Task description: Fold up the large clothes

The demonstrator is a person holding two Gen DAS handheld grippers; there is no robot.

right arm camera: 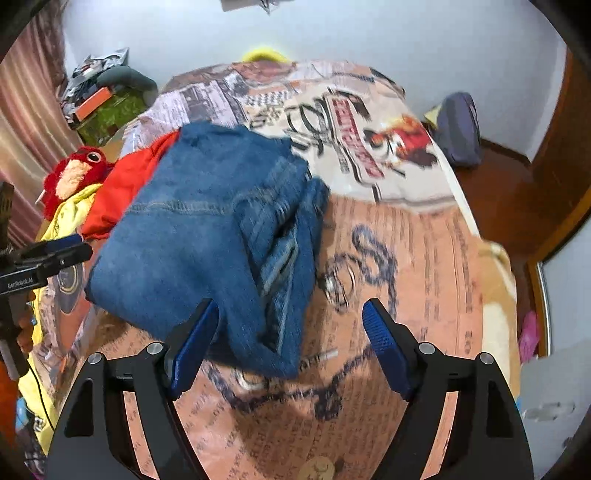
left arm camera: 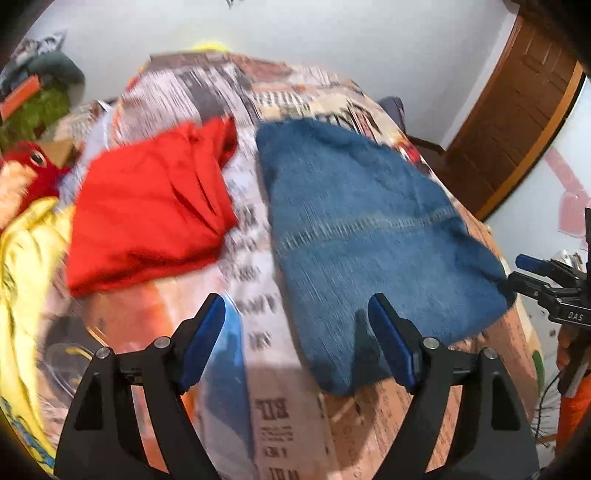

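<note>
Two grippers, left gripper (left arm camera: 297, 338) and right gripper (right arm camera: 291, 341), fingers apart, empty; folded jeans (left arm camera: 369, 229), red garment (left arm camera: 147, 214) on printed bedspread (right arm camera: 406, 258); white walls

A home bedroom: printed bedspread (right arm camera: 388, 147), plush toy (right arm camera: 74, 173), wooden door (left arm camera: 517, 110).

Pale wall (right arm camera: 369, 33) ahead, bed under a newsprint-patterned cover (right arm camera: 406, 258) directly below, brown wooden door (left arm camera: 517, 110) off to the right, pinkish curtain (right arm camera: 26, 110) far left, dark wooden floor (right arm camera: 517, 192) right of the bed, even indoor light
</note>
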